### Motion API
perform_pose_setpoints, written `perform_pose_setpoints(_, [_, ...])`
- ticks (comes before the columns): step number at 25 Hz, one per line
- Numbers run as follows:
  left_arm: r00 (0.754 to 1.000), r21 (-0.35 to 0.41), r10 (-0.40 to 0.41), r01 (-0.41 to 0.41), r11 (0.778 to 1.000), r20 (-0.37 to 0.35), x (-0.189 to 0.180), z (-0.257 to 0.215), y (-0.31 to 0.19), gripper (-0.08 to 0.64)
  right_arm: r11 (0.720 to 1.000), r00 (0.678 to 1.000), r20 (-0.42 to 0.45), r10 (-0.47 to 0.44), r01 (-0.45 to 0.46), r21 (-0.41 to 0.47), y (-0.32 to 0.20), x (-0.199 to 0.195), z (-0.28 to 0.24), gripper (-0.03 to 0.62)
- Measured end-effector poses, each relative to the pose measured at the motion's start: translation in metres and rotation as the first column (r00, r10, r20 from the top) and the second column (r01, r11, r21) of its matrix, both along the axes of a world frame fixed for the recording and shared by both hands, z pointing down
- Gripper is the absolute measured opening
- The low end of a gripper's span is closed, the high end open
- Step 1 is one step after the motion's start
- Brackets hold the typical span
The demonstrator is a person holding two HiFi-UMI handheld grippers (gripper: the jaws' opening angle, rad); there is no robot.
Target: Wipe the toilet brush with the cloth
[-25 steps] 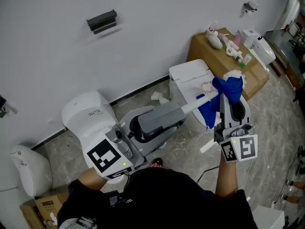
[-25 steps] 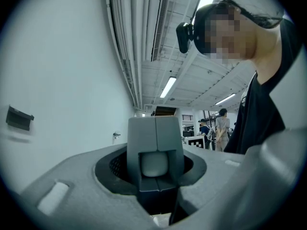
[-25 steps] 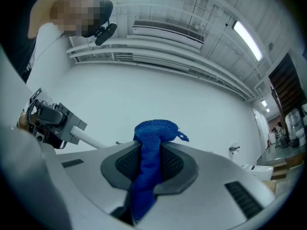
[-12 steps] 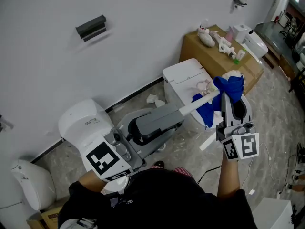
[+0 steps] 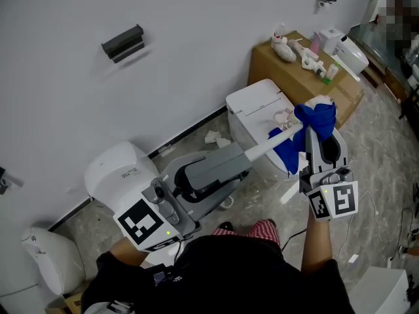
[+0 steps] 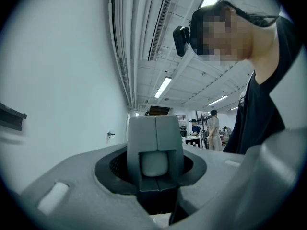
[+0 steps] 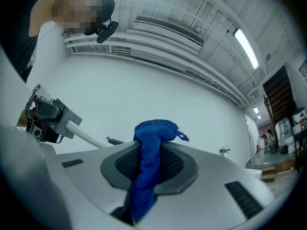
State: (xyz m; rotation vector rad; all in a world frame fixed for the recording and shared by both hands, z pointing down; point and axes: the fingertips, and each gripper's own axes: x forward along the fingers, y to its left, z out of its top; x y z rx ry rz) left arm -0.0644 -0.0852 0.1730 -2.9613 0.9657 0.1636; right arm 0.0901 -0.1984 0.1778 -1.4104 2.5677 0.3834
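Observation:
In the head view my left gripper (image 5: 237, 156) is shut on the near end of the toilet brush's white handle (image 5: 273, 140). The handle runs up to the right into the blue cloth (image 5: 315, 119). Whitish bristles (image 5: 320, 101) show just above the cloth. My right gripper (image 5: 315, 131) is shut on the cloth, which is draped over the handle and hangs down beside it. In the left gripper view the grey jaws (image 6: 154, 143) pinch the handle's rounded white end (image 6: 153, 163). The right gripper view shows the cloth (image 7: 146, 174) clamped between the jaws (image 7: 154, 145), with the handle (image 7: 89, 137) at left.
A white toilet tank (image 5: 254, 104) stands below the brush. A cardboard box (image 5: 291, 77) with small items is at the back right. A white bin (image 5: 118, 171) stands on the left, and a crumpled tissue (image 5: 213, 136) lies by the wall. A black holder (image 5: 122, 42) hangs on the wall.
The head view has shifted a little. Both grippers, the brush and the cloth keep almost the same places relative to each other.

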Motion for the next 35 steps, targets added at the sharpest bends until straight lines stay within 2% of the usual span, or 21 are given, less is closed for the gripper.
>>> perform_pose_setpoints(3, [1.000, -0.017, -0.004, 0.004, 1.000, -0.010, -0.002, 0.000, -0.005, 0.173, 1.000, 1.000, 0.012, -0.015, 0.015, -0.002, -0.005, -0.002, -0.001, 0.067])
perform_pose_setpoints(7, [1.000, -0.009, -0.003, 0.003, 1.000, -0.013, -0.005, -0.005, -0.008, 0.173, 0.999, 1.000, 0.022, -0.010, 0.009, 0.044, -0.005, -0.003, -0.009, 0.067])
perform_pose_setpoints(9, [1.000, 0.014, -0.009, 0.009, 1.000, -0.008, -0.006, -0.007, -0.009, 0.173, 0.999, 1.000, 0.018, -0.017, 0.016, 0.036, -0.008, -0.004, -0.011, 0.067])
perform_pose_setpoints(16, [1.000, -0.018, -0.030, 0.030, 0.999, -0.005, -0.002, 0.000, -0.011, 0.173, 0.999, 0.999, 0.015, -0.037, 0.037, 0.013, -0.013, -0.002, -0.006, 0.067])
perform_pose_setpoints(19, [0.999, 0.001, -0.034, 0.034, 0.999, -0.025, -0.003, -0.003, -0.011, 0.173, 0.998, 0.998, 0.015, -0.060, 0.059, 0.011, -0.013, -0.004, -0.006, 0.067])
perform_pose_setpoints(24, [0.998, 0.000, -0.047, 0.047, 0.999, -0.039, -0.011, -0.003, -0.012, 0.173, 0.995, 0.995, 0.050, -0.086, 0.083, 0.058, -0.001, -0.005, -0.015, 0.067])
perform_pose_setpoints(30, [0.996, 0.025, -0.079, 0.080, 0.996, -0.040, -0.019, -0.008, -0.015, 0.173, 0.982, 0.982, 0.086, -0.170, 0.162, 0.099, 0.023, -0.017, -0.021, 0.067])
perform_pose_setpoints(35, [0.995, 0.031, -0.087, 0.089, 0.996, -0.051, -0.021, -0.009, -0.014, 0.173, 0.975, 0.974, 0.085, -0.210, 0.203, 0.090, 0.042, -0.026, -0.010, 0.067])
